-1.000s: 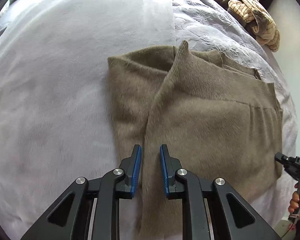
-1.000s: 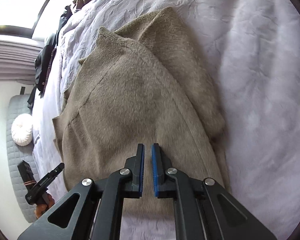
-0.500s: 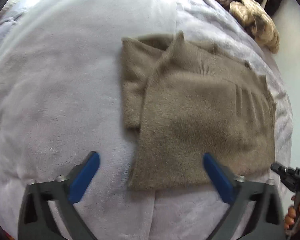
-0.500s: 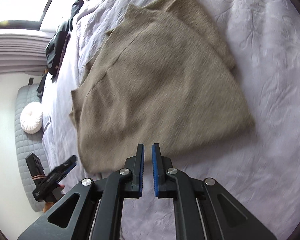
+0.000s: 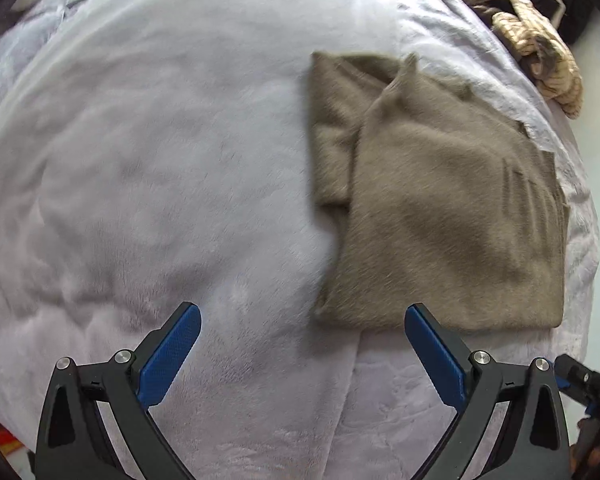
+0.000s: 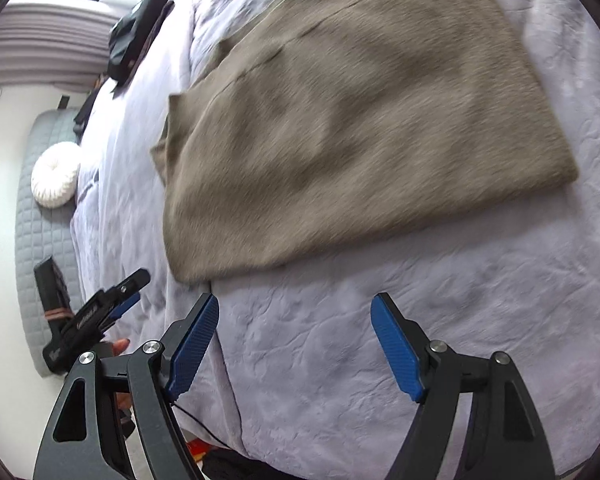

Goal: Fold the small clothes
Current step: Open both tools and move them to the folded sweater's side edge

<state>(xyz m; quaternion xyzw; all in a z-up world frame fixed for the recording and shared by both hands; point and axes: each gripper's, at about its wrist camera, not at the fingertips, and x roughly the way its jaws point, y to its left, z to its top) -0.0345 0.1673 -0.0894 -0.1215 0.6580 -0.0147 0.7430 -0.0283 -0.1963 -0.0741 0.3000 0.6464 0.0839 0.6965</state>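
A taupe knit sweater lies folded flat on the lavender bed cover, with one sleeve folded under along its left side. It also shows in the right wrist view, filling the upper middle. My left gripper is open and empty, hovering above the cover just short of the sweater's near edge. My right gripper is open and empty too, held back from the sweater's near edge. The left gripper shows at the lower left of the right wrist view.
A pile of beige and dark clothes lies at the bed's far right corner. Dark garments lie on the bed, and a white round cushion sits on a grey quilted mat beside it.
Both grippers pulled back from the sweater. The left opened by half a second ago; the right opened since then. The sweater stays folded on the bed.
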